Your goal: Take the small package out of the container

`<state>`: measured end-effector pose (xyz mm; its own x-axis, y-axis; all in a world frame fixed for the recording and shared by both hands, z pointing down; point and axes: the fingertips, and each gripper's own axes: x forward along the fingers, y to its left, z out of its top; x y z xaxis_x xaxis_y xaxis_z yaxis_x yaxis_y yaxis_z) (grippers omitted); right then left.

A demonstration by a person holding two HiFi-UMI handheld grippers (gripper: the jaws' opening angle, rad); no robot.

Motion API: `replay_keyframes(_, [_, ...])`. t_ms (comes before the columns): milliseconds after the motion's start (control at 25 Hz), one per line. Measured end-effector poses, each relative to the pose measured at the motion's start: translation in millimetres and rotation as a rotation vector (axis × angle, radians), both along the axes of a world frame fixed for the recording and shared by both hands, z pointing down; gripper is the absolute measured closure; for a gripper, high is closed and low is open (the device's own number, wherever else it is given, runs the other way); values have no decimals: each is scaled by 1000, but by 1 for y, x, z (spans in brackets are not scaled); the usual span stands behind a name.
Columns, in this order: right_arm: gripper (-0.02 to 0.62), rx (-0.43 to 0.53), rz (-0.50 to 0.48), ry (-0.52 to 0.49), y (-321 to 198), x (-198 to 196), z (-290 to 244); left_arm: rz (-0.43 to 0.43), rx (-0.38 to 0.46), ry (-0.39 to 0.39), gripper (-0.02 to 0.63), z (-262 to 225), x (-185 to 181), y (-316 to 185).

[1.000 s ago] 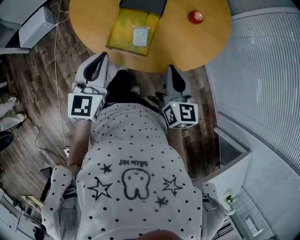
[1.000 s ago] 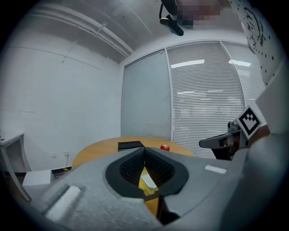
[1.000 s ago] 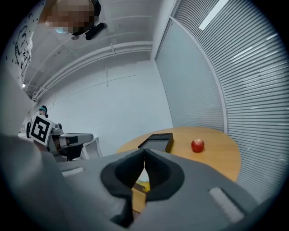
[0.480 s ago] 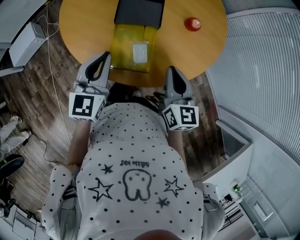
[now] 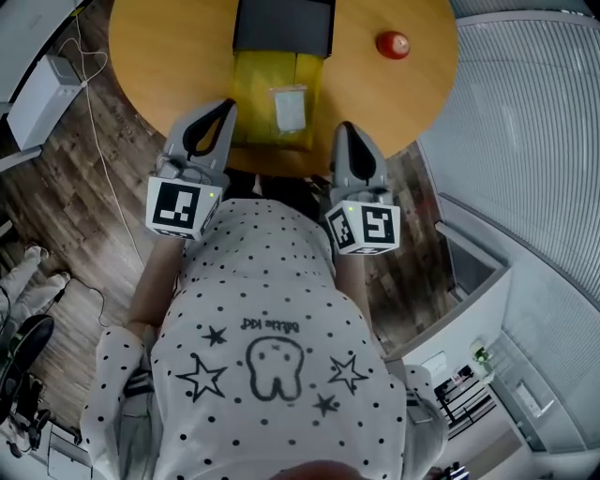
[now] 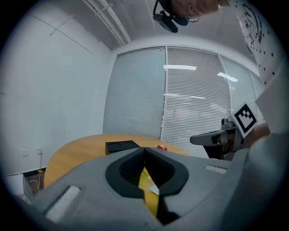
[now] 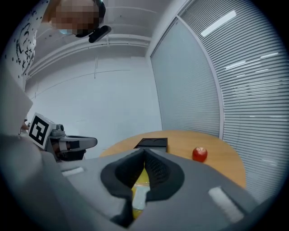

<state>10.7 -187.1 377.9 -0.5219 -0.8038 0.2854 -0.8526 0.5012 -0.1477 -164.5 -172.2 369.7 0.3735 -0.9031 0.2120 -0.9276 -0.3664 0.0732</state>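
Note:
A yellow flat bag (image 5: 277, 101) lies on the round wooden table (image 5: 169, 56), with a small white packet (image 5: 290, 108) resting on its top. A black container (image 5: 283, 26) stands just behind it. My left gripper (image 5: 228, 105) hovers at the table's near edge, left of the bag; its jaws meet at the tips, with nothing between them. My right gripper (image 5: 343, 128) is shut and empty at the bag's right, near the table edge. Behind the closed jaws of the right gripper (image 7: 144, 150) show the bag (image 7: 140, 177) and the packet (image 7: 139, 198).
A red apple (image 5: 393, 44) sits at the table's back right. A person's dotted white shirt (image 5: 272, 347) fills the lower head view. Wood floor, a white box (image 5: 42, 86) with cables on the left, and blinds (image 5: 525, 141) on the right surround the table.
Both grippers have come forward and up to the table's near edge, now flanking the yellow bag. Both have stayed shut and empty.

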Motion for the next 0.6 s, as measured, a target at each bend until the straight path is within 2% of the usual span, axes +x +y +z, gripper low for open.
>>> replay_keyframes(400, [591, -30, 51, 29, 6, 6, 5, 74, -19, 39, 595, 2, 17, -15])
replay_keyframes(600, [591, -34, 43, 29, 8, 6, 9, 77, -16, 35, 595, 2, 20, -16])
